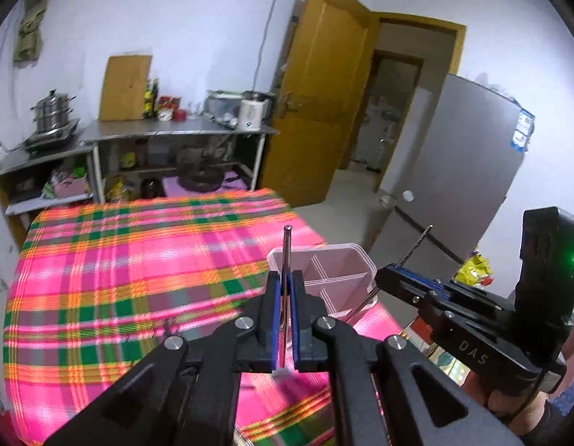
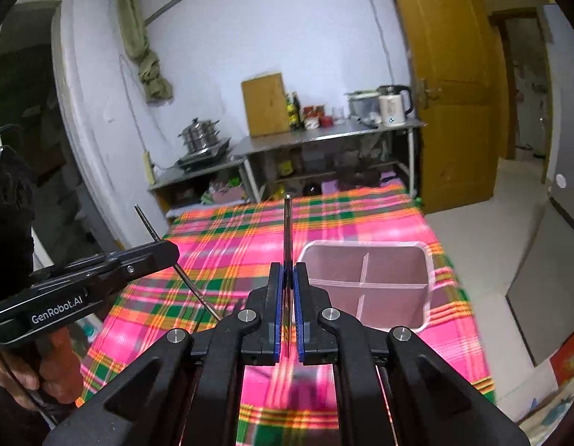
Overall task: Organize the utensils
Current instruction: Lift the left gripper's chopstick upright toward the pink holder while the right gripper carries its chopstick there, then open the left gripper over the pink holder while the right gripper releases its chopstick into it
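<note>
My left gripper [image 1: 285, 278] is shut on a thin metal utensil [image 1: 287, 249] whose handle sticks up between the pads. My right gripper [image 2: 288, 273] is shut on a second thin metal utensil [image 2: 288, 223], also pointing up. A clear plastic organizer box [image 2: 366, 280] with cross dividers stands on the plaid tablecloth [image 2: 324, 219], just right of the right gripper. It also shows in the left wrist view [image 1: 326, 271], behind the left gripper. The right gripper [image 1: 392, 278] appears at the box's right side; the left gripper [image 2: 168, 252] appears at left.
The table [image 1: 119, 260] is covered by a pink, green and orange plaid cloth. Behind it stand steel shelves [image 1: 175, 133] with pots, bottles and a kettle. A yellow door [image 1: 324, 85] is open at the back, and a grey refrigerator [image 1: 454, 171] stands to the right.
</note>
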A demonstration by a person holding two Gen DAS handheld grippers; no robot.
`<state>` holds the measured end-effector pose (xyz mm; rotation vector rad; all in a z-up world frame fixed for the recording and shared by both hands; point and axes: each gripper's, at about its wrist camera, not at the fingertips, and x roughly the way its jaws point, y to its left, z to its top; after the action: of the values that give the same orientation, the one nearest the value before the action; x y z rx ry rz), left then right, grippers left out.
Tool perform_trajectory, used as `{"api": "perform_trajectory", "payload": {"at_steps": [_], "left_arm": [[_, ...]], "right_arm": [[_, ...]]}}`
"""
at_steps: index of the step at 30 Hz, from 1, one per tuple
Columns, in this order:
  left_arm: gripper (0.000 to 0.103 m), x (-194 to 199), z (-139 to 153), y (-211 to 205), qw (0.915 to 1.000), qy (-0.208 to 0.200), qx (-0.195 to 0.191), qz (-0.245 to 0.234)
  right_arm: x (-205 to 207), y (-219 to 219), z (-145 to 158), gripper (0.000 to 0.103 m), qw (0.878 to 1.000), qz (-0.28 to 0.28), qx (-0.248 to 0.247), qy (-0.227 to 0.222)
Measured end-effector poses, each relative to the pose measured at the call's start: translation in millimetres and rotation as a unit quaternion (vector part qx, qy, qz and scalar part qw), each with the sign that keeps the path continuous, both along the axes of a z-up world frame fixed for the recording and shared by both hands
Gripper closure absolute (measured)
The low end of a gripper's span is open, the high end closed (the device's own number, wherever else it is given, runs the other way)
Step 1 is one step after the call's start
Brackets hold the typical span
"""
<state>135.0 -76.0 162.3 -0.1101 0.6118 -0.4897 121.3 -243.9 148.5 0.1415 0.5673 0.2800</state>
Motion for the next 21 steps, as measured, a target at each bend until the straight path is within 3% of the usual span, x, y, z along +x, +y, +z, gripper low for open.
{"api": "perform_trajectory", "payload": {"at_steps": [10,21], "left_arm": [[0.098,44.0,7.3,-34.8,0.9997,-0.009,-0.012,-0.017],[0.098,69.5,-38.7,-45.2,0.9992,0.036,-0.007,-0.018]], "right_arm": [[24.7,-31.5,6.5,0.098,0.999,-0.035,0.008,-0.014],[52.8,-35.0,-40.3,0.098,0.999,-0.041,0.018,0.029]]}}
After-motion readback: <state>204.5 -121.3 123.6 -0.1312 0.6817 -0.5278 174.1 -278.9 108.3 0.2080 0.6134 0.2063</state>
